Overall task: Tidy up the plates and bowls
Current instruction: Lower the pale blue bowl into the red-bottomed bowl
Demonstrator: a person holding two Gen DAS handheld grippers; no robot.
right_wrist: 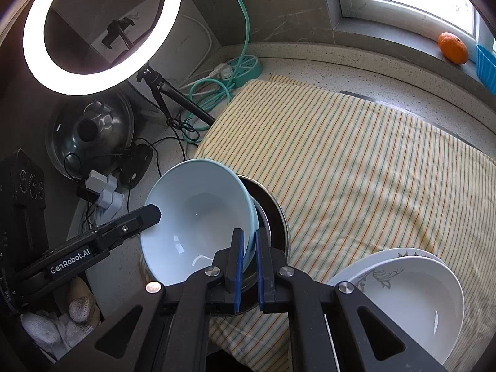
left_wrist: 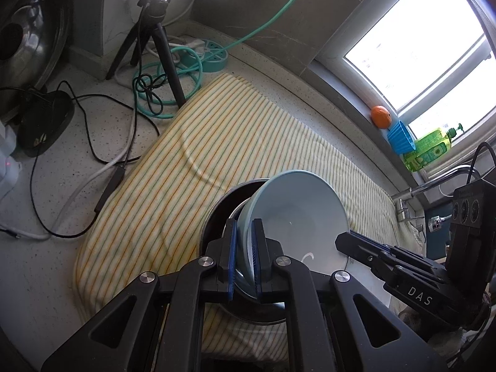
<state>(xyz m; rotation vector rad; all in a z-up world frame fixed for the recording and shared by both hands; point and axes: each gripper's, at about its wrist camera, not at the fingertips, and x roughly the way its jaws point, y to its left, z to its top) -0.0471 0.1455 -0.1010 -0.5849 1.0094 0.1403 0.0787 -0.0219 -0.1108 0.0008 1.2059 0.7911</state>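
Observation:
A light blue bowl (left_wrist: pixel 297 210) (right_wrist: pixel 198 217) is tilted on its side over a dark metal pot (left_wrist: pixel 223 217) (right_wrist: pixel 272 217) on the striped cloth. My left gripper (left_wrist: pixel 245 260) is shut on one side of the bowl's rim. My right gripper (right_wrist: pixel 249 266) is shut on the opposite side of the rim; its body shows in the left wrist view (left_wrist: pixel 403 266). White plates (right_wrist: pixel 409 297) with a grey leaf pattern are stacked at the lower right of the right wrist view.
A yellow striped cloth (left_wrist: pixel 217 142) (right_wrist: pixel 356 161) covers the counter. A ring light (right_wrist: pixel 102 31) on a tripod (left_wrist: pixel 161 46), cables, a teal power strip (right_wrist: pixel 245 68) and a steel lid (right_wrist: pixel 90 136) crowd the left. An orange (left_wrist: pixel 382 117), blue cup and green bottle sit on the sill; a tap (left_wrist: pixel 412 192) is right.

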